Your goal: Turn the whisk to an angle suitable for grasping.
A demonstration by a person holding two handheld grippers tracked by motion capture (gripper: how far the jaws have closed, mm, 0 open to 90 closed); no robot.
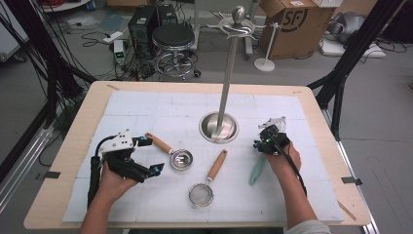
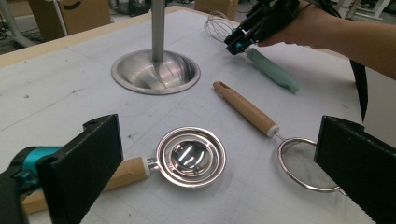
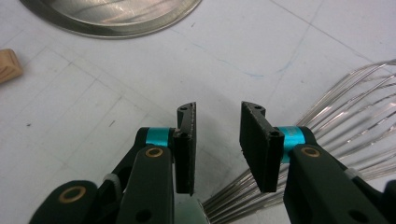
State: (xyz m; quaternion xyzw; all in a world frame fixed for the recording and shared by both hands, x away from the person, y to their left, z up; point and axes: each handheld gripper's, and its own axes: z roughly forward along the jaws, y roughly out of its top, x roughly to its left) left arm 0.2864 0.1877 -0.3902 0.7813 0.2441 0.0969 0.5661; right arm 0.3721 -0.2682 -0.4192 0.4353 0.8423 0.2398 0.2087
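My left gripper (image 1: 151, 155) is open wide at the mat's left. In the left gripper view its jaws (image 2: 219, 135) stand either side of an egg separator (image 2: 191, 156) with a wooden handle (image 1: 159, 143); its steel bowl (image 1: 180, 159) lies flat. A mesh strainer (image 1: 201, 194) with a wooden handle (image 2: 245, 108) lies to the right of it. My right gripper (image 1: 260, 145) hovers over a whisk, where the wires (image 3: 355, 107) meet the mint-green handle (image 1: 256, 170). Its jaws (image 3: 217, 140) are open, with nothing clamped between them.
A steel stand rises from a round base (image 1: 220, 127) at mid-table, with hooks at its top (image 1: 238, 24). A white mat (image 1: 146, 105) covers the wooden table. Beyond the table are a stool (image 1: 173, 39), cables and cardboard boxes (image 1: 294, 24).
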